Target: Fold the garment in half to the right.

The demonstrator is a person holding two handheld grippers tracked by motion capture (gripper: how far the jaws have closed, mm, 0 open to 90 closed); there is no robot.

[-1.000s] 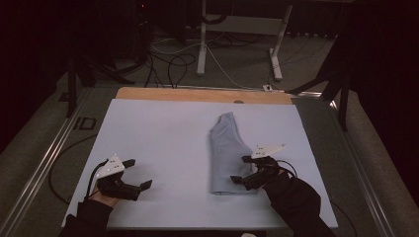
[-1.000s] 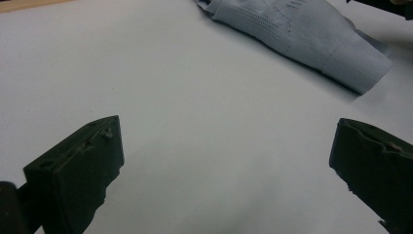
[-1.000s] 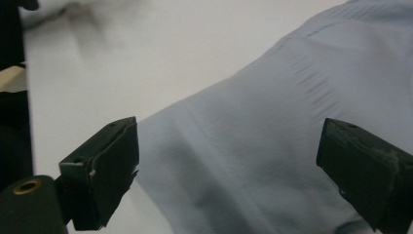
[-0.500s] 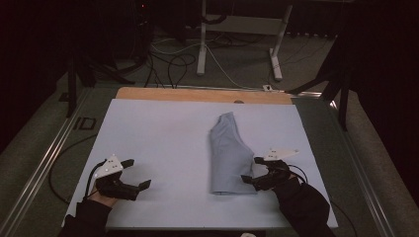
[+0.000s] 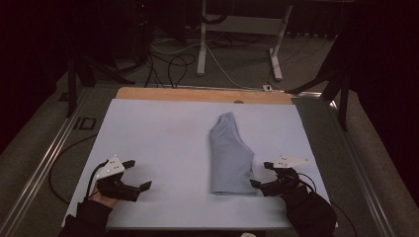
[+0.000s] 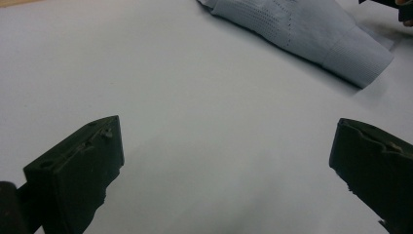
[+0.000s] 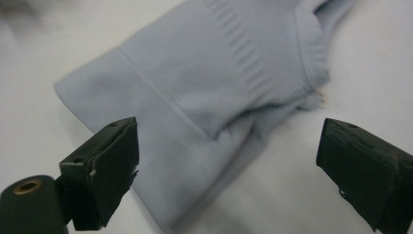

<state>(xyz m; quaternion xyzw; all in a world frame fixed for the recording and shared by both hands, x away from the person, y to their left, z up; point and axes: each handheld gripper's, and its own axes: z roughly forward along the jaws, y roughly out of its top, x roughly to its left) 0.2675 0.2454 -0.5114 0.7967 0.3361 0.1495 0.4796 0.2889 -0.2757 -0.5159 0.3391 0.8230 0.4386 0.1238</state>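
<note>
Two grippers sit at the near edge of the table [image 5: 163, 128], and between them lies one folded pale-blue garment [image 5: 230, 153], right of centre on the white surface. Its long axis runs from about 12 o'clock, where the narrow end points toward the far wooden strip, down to 6 o'clock, where the broad ribbed hem faces the person.

The right gripper [image 5: 264, 177] is by far the nearer: its jaws stand wide apart, holding nothing, and from it the hem's near right corner lies at roughly 9 o'clock, just beside the lower jaw tip. In the right gripper view the garment [image 7: 209, 97] spreads between and beyond the open jaws, its folded edge running toward the left jaw; whether a jaw touches the cloth I cannot tell.

The left gripper [image 5: 136, 175] rests well apart, also open and empty, with the garment off at about 2 o'clock; in the left gripper view the cloth [image 6: 302, 34] is only at the upper right, with bare table between the jaws.

My judgement: the coming move belongs to the right gripper, a short push leftward to take the hem corner, while the left would have to cross bare table to reach the other corner.
</note>
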